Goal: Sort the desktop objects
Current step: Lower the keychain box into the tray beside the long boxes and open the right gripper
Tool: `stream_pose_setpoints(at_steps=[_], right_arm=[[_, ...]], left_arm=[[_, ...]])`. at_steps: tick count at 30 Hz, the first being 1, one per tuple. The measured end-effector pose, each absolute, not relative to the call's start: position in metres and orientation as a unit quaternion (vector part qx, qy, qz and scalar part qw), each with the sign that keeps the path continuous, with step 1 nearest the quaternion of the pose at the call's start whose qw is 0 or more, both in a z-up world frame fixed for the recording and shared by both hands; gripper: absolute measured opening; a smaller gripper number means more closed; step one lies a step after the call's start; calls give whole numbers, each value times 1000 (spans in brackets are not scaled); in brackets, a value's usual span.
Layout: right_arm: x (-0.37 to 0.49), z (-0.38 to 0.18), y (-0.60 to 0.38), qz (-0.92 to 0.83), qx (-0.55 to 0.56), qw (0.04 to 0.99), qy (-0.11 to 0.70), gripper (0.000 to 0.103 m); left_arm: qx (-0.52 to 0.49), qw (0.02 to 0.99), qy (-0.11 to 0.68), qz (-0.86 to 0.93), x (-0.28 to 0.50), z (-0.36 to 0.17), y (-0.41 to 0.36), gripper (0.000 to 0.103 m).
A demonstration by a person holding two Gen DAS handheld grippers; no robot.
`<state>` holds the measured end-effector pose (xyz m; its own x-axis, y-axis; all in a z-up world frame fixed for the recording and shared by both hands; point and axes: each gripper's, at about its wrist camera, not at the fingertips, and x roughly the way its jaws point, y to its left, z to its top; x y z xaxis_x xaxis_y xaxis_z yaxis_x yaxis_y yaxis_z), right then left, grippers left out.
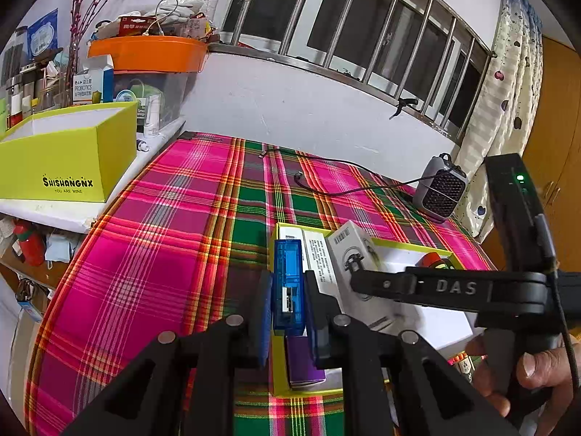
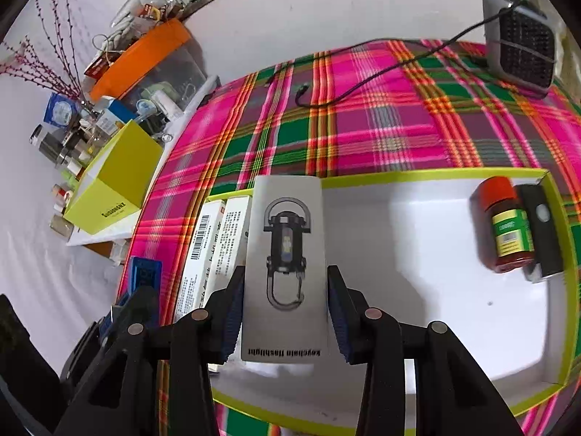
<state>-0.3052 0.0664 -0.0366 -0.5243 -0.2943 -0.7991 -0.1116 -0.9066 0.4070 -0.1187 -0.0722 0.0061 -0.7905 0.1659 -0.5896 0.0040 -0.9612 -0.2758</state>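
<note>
Going from the left, the tall lime box (image 1: 69,160) printed SHISHANGNX is sitting on the white shelf (image 1: 54,214) beside the bed, with an orange tub (image 1: 149,52) stacked on a clear bin behind it. Next, my left gripper (image 1: 288,312) is clamping a translucent blue USB tester (image 1: 288,283) upright between its pads, fingers drawn tight on its narrow sides, and I am holding it over the left end of the shallow lime-rimmed tray (image 2: 435,176) that is lying on the pink and green plaid cloth (image 1: 163,239). A purple box (image 1: 305,363) is lying in the tray just below the tester. Moving right, two long white printed boxes (image 2: 214,243) are lying side by side against the tray's left wall. Beside them, my right gripper (image 2: 285,312) is straddling the grey keychain flashlight box (image 2: 285,254); the left pad is sitting against the box's edge, while on the right I am seeing a thin gap between pad and card, so I cannot tell whether I am truly gripping it. The box is lying over the tray's white floor, its far end reaching the back rim. Further right, a small red bottle (image 2: 506,229) with an orange cap is lying on its side in the tray's right corner, touching a black device (image 2: 541,229). Beyond, a grey mini heater (image 2: 523,43) is standing on the cloth, its black cable (image 2: 381,72) trailing leftward
</note>
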Motion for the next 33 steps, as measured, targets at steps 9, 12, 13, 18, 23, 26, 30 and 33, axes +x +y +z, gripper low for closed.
stream_pose_setpoints(at_steps=[9,12,13,18,23,26,30,33], right_arm=[[-305,-40,67,-845,483,61,-222,46],[-303,-36,66,-851,474,60,-219,47],[-302,-35,66,-853,471,61,-218,47],[-304,-33,68,-855,462,63,-227,47],[-301,-31,71,-847,465,67,-251,47],[-298,-28,71,-843,468,73,-255,47],[-301,-33,65,-842,477,75,-239,39],[-301,-33,68,-842,474,81,-244,38]], left_arm=[[-319,45,-134,937,-117,6,-73,16],[-318,45,-136,937,-117,6,-73,16],[-318,45,-135,937,-117,6,-73,16],[-318,46,-135,937,-117,6,-73,16],[-316,49,-136,938,-117,6,-73,16],[-313,51,-136,939,-116,7,-72,16],[-311,56,-133,939,-115,8,-71,16],[-308,59,-134,940,-115,9,-70,16]])
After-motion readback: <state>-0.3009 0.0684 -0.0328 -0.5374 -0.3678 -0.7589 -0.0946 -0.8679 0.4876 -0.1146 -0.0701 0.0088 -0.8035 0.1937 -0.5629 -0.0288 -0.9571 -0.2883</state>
